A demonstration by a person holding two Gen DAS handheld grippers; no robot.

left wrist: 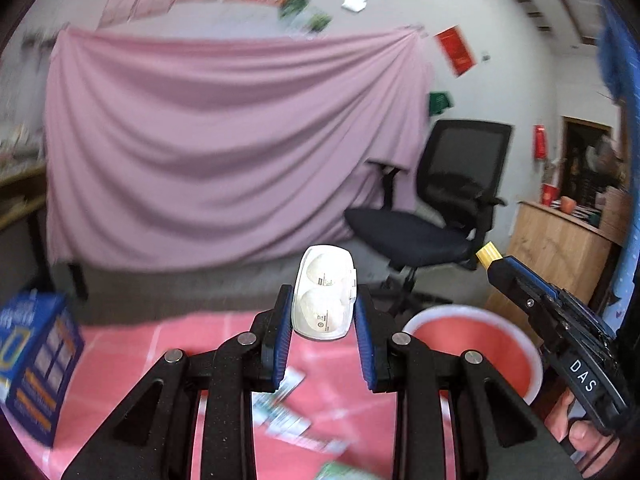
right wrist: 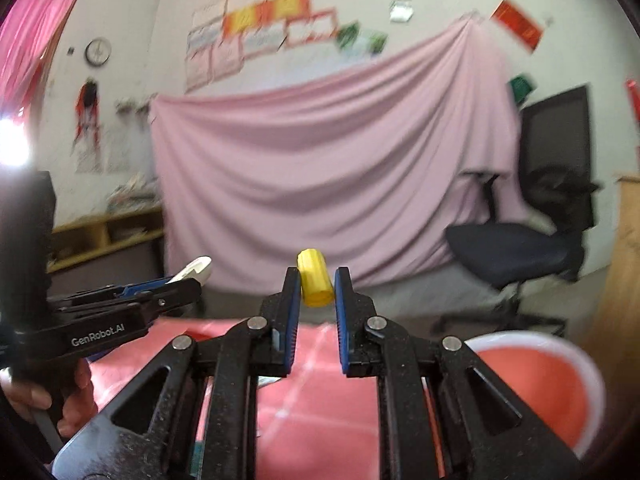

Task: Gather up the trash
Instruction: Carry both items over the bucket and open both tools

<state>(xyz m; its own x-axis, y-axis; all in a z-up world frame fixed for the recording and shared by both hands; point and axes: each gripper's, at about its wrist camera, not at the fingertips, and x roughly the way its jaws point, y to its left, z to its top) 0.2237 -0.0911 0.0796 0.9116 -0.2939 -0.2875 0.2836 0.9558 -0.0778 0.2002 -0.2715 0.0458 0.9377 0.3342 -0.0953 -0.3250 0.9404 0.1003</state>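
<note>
The left gripper clamps a white plastic blister tray between its blue pads, most of the tray sticking out past the fingertips. The right gripper pinches a small ribbed yellow plastic cap at its tips. Both are held above the pink gridded tablecloth, near the red plastic bucket with a white rim.

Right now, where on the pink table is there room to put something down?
The pink tablecloth is bare between the blue box and the left gripper's fingers. Near the front edge it's crowded with scattered paper wrappers. The red bucket takes up the right side.
</note>
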